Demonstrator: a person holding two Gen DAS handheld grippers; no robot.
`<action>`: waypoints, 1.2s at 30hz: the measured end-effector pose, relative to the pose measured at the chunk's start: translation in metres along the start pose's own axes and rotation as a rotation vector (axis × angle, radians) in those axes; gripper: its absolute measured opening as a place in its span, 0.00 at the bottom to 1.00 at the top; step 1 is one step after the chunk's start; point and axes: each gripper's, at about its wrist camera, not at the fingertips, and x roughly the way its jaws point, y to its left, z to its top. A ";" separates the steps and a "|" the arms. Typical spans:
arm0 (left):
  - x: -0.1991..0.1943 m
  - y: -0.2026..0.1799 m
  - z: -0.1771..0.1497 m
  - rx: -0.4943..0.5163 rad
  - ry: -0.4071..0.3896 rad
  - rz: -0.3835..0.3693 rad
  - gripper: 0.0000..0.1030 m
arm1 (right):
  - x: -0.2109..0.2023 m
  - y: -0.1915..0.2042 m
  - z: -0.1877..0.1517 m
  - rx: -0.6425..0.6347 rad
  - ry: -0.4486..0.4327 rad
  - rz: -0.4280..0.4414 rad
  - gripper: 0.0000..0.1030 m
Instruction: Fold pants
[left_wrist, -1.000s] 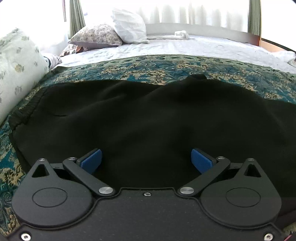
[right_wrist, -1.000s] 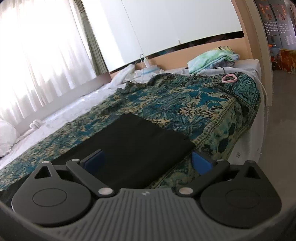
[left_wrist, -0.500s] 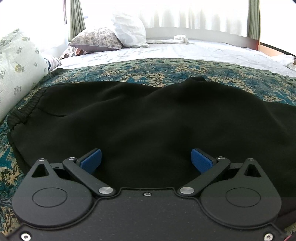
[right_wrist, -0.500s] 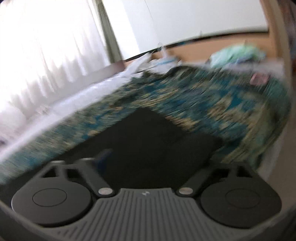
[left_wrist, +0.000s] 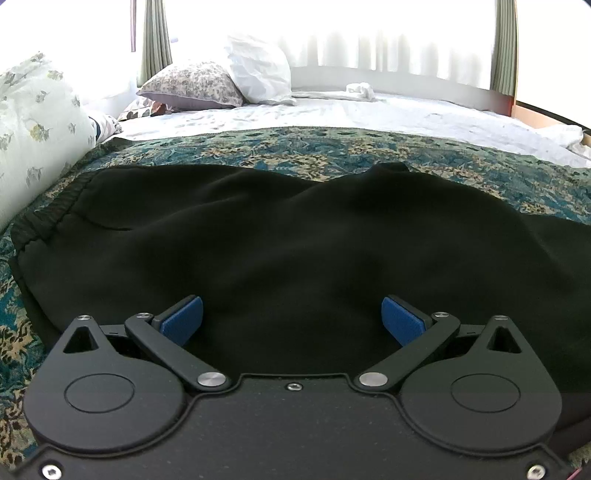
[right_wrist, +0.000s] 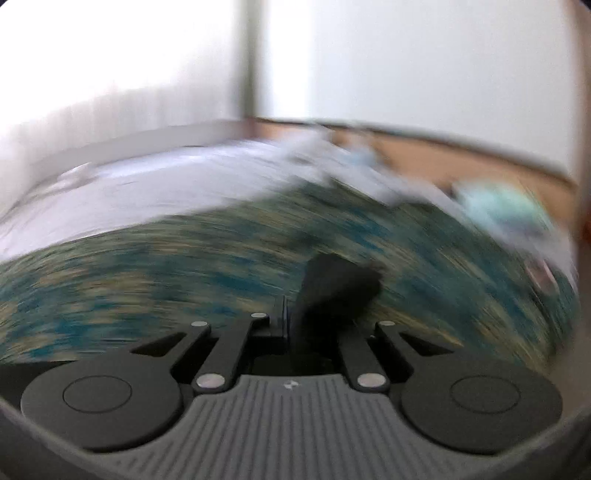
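The right claw (right_wrist: 312, 325) pinches a bunch of the black pants (left_wrist: 295, 251); the left claw (left_wrist: 291, 319) gapes wide, waistband at nine o'clock. A thin pinch could slip mid-swing.

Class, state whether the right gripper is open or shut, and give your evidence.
Shut: the right gripper has its fingers drawn together, pinching black pants fabric, though the frame is blurred.
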 end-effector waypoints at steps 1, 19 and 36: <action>0.000 0.000 0.000 -0.002 -0.001 -0.002 1.00 | -0.006 0.035 0.002 -0.074 -0.008 0.071 0.09; 0.000 0.003 -0.002 -0.014 -0.009 -0.012 1.00 | -0.117 0.227 -0.115 -0.614 0.005 0.561 0.10; -0.037 -0.031 0.046 -0.078 0.084 -0.487 1.00 | -0.117 0.164 -0.127 -0.583 -0.071 0.354 0.72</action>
